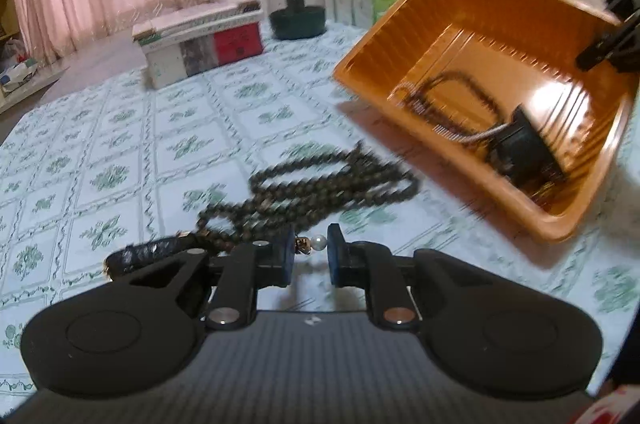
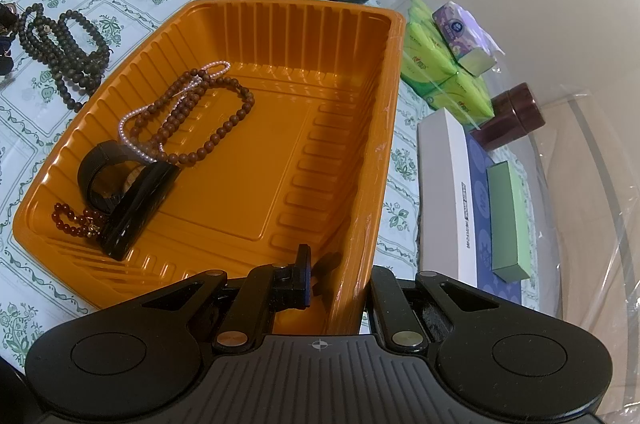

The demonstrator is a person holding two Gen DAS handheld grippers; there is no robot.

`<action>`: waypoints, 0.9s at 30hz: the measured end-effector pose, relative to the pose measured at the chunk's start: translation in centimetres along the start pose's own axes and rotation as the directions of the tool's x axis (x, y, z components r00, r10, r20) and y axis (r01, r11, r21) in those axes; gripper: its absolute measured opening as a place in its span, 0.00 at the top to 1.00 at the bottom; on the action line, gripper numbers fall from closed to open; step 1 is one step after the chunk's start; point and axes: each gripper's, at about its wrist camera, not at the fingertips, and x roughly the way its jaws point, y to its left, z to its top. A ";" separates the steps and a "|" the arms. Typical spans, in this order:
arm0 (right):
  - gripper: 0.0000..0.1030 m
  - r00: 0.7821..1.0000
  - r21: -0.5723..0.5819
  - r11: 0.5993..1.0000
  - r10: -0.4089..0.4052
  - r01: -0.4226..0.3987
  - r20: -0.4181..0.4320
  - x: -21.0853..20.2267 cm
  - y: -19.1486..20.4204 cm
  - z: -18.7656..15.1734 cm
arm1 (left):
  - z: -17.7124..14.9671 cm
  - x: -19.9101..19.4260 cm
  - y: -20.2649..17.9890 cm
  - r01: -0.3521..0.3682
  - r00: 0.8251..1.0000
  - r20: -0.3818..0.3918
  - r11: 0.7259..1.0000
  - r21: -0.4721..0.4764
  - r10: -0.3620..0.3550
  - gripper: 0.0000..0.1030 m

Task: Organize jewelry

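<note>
An orange plastic tray (image 2: 360, 112) holds a brown bead necklace (image 2: 208, 120), a small pearl strand (image 2: 136, 132), a red bead bracelet (image 2: 72, 220) and a black watch (image 2: 132, 200). My right gripper (image 2: 340, 280) is shut on the tray's near rim and tilts the tray up off the table (image 1: 460, 8). My left gripper (image 1: 310, 256) is shut on a small piece with a pearl and a gold bead (image 1: 312, 243), just above the cloth. A long dark bead necklace (image 1: 320, 184) lies bunched on the cloth in front of it. A black braided bracelet (image 1: 148, 252) lies by the left finger.
The table has a green floral cloth (image 1: 100, 164). At the back stand a stack of boxes (image 1: 200, 36), a dark glass-domed jar (image 1: 296, 4), tissue packs (image 2: 448, 64), a brown canister (image 2: 512, 116) and a white and blue box (image 2: 460, 200).
</note>
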 end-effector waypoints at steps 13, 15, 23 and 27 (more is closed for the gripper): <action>0.91 1.000 0.001 1.000 0.000 0.000 0.004 -0.2 0.0 0.0 | 4.7 -1.9 -7.6 0.248 0.963 0.092 0.967 0.059 -0.253 0.86; 0.91 1.000 0.003 1.000 0.001 -0.001 0.004 -0.2 -0.1 0.0 | 5.0 -1.7 -8.4 0.264 0.958 0.095 0.962 0.071 -0.270 0.86; 0.91 1.000 0.008 1.000 0.004 -0.004 0.006 -0.2 -0.2 -0.1 | 5.2 -0.9 -10.1 0.301 0.948 0.081 0.949 0.090 -0.309 0.86; 0.91 1.000 0.008 1.000 0.004 -0.004 0.006 -0.1 -0.2 -0.1 | 5.4 -0.7 -10.6 0.309 0.944 0.085 0.945 0.104 -0.318 0.86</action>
